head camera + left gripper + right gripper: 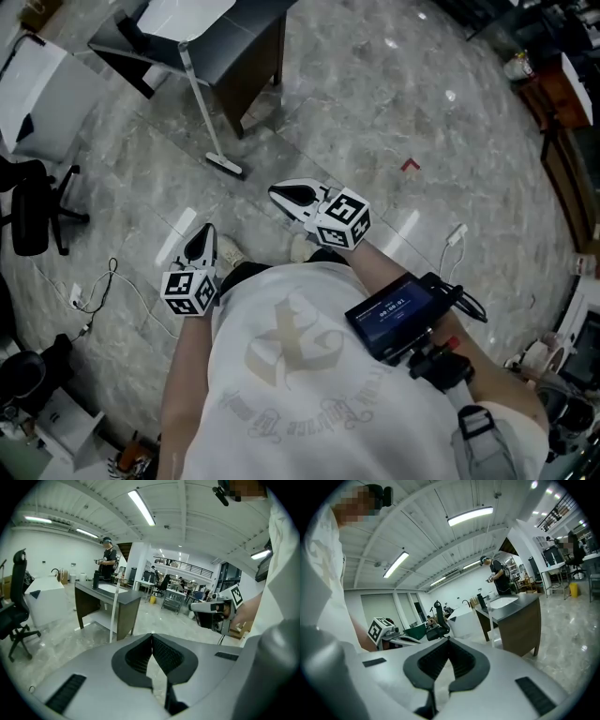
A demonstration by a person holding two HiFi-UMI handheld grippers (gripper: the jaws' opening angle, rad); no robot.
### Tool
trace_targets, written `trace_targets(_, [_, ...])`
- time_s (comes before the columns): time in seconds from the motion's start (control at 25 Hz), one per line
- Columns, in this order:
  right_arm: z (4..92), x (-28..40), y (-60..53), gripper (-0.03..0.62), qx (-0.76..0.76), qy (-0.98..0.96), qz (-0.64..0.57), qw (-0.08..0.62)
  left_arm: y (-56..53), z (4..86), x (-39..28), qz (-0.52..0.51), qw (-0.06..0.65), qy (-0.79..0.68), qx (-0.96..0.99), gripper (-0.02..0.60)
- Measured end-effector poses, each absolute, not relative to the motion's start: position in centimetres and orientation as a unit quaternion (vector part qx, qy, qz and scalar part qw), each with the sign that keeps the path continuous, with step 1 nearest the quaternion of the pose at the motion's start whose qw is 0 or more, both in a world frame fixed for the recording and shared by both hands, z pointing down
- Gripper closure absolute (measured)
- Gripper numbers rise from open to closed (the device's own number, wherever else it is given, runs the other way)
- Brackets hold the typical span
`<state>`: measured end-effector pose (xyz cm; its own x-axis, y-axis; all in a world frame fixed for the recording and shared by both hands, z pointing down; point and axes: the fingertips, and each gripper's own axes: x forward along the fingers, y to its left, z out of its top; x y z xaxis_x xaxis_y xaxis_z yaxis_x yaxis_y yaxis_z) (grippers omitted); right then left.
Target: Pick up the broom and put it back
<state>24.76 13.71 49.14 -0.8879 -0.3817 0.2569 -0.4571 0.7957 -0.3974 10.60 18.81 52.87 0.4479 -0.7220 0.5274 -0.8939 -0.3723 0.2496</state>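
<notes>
The broom (202, 108) leans against the front edge of a dark desk (239, 56). Its head is on the stone floor (375, 112) and its thin pale handle slants up to the desk top. It stands well ahead of the person, and neither gripper is near it.

The left gripper (206, 230) has its jaws pressed together with nothing between them, and its own view shows the pads meeting on a closed line (151, 641). The right gripper (279, 194) is likewise clamped shut and empty (449, 644). Both point roughly toward the desk.

The step in hand looks like the approach. To do it well, the jaws should probably spread before they reach the handle, not at it, since a closed tip could knock the leaning broom sideways off the desk edge. The handle shows as a slim upright line in the left gripper view (113, 616) and in the right gripper view (490, 624). That line is likely a good guide: centre it between the pads, come in square to it around mid-height, then close firmly, as a round, smooth shaft may twist in a loose pinch.
</notes>
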Motion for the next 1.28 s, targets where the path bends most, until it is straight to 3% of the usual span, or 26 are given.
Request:
trace_targets(0.88, [48.4, 14.2, 7.7, 0.577, 0.328, -0.914, 0.219, 0.090, 14.4, 53.2, -2.9, 0.128, 0.273, -0.461, 0.835, 0.569])
trace_targets(1.28, [47.7, 9.7, 7.9, 0.577, 0.352, -0.904, 0.237, 0.059, 14.6, 50.6, -8.5, 0.093, 0.267, -0.430, 0.858, 0.571])
